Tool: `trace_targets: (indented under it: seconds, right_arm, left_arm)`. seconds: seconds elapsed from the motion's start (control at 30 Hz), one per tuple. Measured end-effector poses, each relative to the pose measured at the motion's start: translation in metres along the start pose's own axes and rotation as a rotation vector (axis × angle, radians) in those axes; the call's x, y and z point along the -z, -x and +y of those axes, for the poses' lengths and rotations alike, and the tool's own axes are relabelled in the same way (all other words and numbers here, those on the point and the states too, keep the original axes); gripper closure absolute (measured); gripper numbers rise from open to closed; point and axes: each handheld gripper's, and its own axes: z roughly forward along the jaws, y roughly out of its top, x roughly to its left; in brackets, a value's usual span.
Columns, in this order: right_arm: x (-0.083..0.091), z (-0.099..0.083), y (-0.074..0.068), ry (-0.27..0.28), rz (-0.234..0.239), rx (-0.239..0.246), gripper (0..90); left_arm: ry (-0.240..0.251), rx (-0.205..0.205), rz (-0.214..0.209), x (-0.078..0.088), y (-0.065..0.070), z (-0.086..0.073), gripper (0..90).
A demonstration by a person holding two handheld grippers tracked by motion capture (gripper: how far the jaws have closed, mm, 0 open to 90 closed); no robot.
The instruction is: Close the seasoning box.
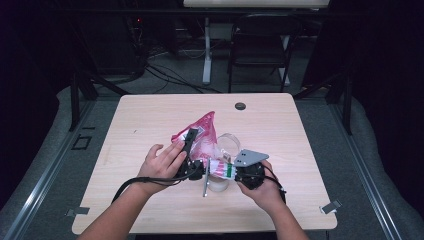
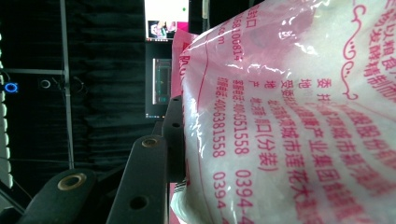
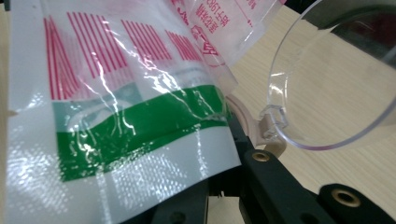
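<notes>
The work looks like tipping the pink-printed bag of white grains into the clear container on the table, so the bag's low end should stay right over the container's mouth while the raised end lifts slowly, to keep the flow thin. The left claw is partly closed around the bag's bulging body, one jaw pressed against the plastic. The right claw is clenched on the bag's flat green-and-white sealed edge, just beside the container's hinged clear lid.
</notes>
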Motion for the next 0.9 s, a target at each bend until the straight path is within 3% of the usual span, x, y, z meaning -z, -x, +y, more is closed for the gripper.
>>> trace_targets:
  seconds: [0.3, 0.9]
  right_arm:
    - [-0.001, 0.000, 0.000, -0.012, -0.006, 0.002, 90.0]
    - [0.000, -0.001, 0.002, -0.014, -0.027, -0.009, 90.0]
  left_arm:
    - [0.007, -0.011, -0.001, 0.001, 0.003, -0.002, 67.3]
    - [-0.024, -0.016, -0.055, 0.000, 0.012, -0.007, 70.1]
